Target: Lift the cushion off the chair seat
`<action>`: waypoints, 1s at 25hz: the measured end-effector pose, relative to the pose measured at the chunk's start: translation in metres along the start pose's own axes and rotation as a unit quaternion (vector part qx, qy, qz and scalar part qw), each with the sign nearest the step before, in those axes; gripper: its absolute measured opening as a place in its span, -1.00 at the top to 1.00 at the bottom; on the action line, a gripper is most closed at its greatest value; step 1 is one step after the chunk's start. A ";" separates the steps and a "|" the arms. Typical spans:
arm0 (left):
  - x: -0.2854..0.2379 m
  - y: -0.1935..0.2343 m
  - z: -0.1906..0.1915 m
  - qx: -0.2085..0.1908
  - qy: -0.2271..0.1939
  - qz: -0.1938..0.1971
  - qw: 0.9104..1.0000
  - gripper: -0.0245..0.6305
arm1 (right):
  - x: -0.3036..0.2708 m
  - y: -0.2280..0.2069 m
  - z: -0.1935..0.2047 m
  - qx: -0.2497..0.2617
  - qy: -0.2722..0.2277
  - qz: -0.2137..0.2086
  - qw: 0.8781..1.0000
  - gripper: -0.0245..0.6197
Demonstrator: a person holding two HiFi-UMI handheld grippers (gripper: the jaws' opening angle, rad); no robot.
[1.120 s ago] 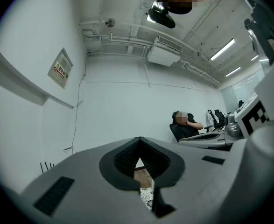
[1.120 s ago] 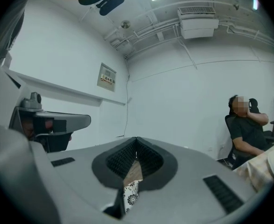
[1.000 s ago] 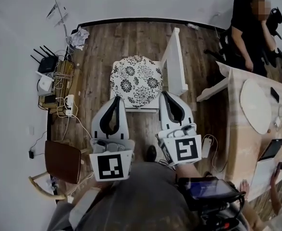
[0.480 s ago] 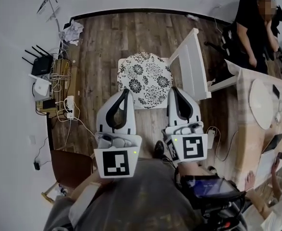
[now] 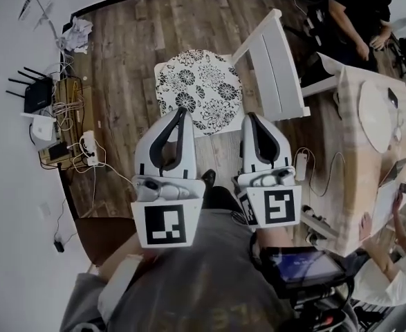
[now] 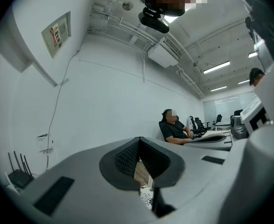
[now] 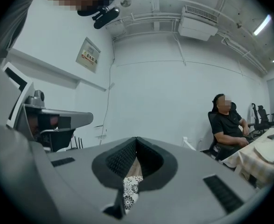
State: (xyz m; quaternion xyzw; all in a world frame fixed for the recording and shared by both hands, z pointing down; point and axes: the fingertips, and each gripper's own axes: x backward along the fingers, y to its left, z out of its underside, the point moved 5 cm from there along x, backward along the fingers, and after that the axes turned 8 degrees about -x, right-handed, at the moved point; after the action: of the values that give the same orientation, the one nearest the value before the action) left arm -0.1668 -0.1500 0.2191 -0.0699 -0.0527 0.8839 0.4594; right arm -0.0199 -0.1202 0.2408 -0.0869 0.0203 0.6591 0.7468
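While each pair of jaws is pressed together with nothing between them, the left hand-held gripper (image 5: 181, 113) and right hand-held gripper (image 5: 250, 116) point toward the round floral cushion (image 5: 199, 85), which lies on the white chair (image 5: 277, 68) seat.

Legible text: none found in any view; carriers checked are listed below.

Wall sign (image 6: 56, 33), high up in the left gripper view: red and dark print, too small for me to read; in the right gripper view the wall sign (image 7: 88, 57) shows a red band across a pale sheet, characters unresolved.

Left marker (image 5: 164, 225), at the back of my left gripper (image 5: 183, 111): black-and-white squares, no letters or digits; right marker (image 5: 279, 208), at the back of my right gripper (image 5: 250, 116): the same kind of pattern only.

Dark screen (image 5: 299, 268), below the right marker in the head view: nothing readable on it.
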 end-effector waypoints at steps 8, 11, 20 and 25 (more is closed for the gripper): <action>-0.013 -0.019 0.013 0.011 -0.009 0.000 1.000 0.91 | 0.000 -0.017 0.021 -0.006 -0.001 0.001 1.000 0.90; -0.014 -0.024 0.025 0.008 -0.001 -0.002 1.000 0.91 | 0.003 -0.022 0.035 -0.015 0.002 0.004 1.000 0.90; -0.019 -0.046 0.087 0.002 0.011 0.002 1.000 0.91 | 0.000 -0.038 0.098 -0.026 0.007 0.008 1.000 0.90; -0.025 -0.060 0.133 0.009 0.015 0.007 1.000 0.91 | -0.005 -0.048 0.147 -0.027 0.017 0.011 0.999 0.90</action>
State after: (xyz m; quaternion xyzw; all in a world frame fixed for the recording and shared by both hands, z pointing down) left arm -0.1270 -0.1402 0.3616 -0.0799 -0.0373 0.8863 0.4546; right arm 0.0148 -0.1078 0.3911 -0.1184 0.0163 0.6662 0.7361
